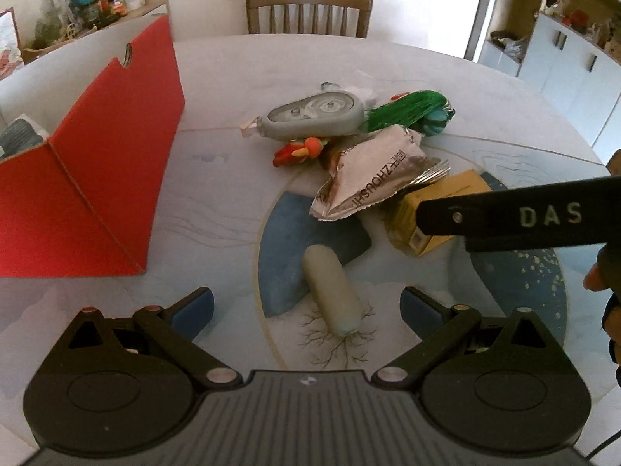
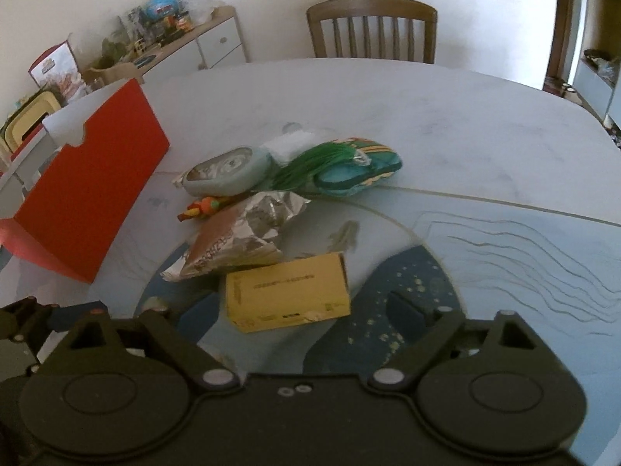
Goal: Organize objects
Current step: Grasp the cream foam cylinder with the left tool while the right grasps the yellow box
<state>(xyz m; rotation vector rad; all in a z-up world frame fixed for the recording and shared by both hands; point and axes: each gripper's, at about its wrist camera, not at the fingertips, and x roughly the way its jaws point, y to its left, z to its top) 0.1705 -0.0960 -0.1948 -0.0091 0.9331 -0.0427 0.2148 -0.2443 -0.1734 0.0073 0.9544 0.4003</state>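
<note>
Red box: your open red cardboard box (image 1: 93,178) stands on the left side of the table (image 1: 217,89), well apart from the pile; something grey shows inside at its far left, too cut off to name.
Left gripper: your left gripper (image 1: 306,306) hovers low with its fingers spread wide, and nothing sits between the blue pads (image 1: 194,308).
Nearest thing: a pale grey-green cylinder (image 1: 332,289) lies on the table just ahead of your left fingers, between their lines, not touched.
Right gripper: your right gripper (image 2: 295,310) has its fingers spread too, holding nothing; the yellow carton (image 2: 287,297) lies just ahead, nearer your left finger.
In the way: a silver foil pouch (image 1: 368,173) rests partly over the far end of the yellow carton, and in your left view the black bar marked DAS (image 1: 516,219) of your other gripper covers part of the carton.
Pile beyond: a grey correction-tape dispenser (image 1: 316,116), a small red and orange toy (image 1: 299,151) touching the foil pouch, a bundle of green strands (image 1: 403,112) and a teal pouch (image 2: 353,173) are crowded together.
Background: a wooden chair (image 1: 308,11) stands at the far edge, and a cluttered sideboard (image 2: 186,35) is against the wall.
</note>
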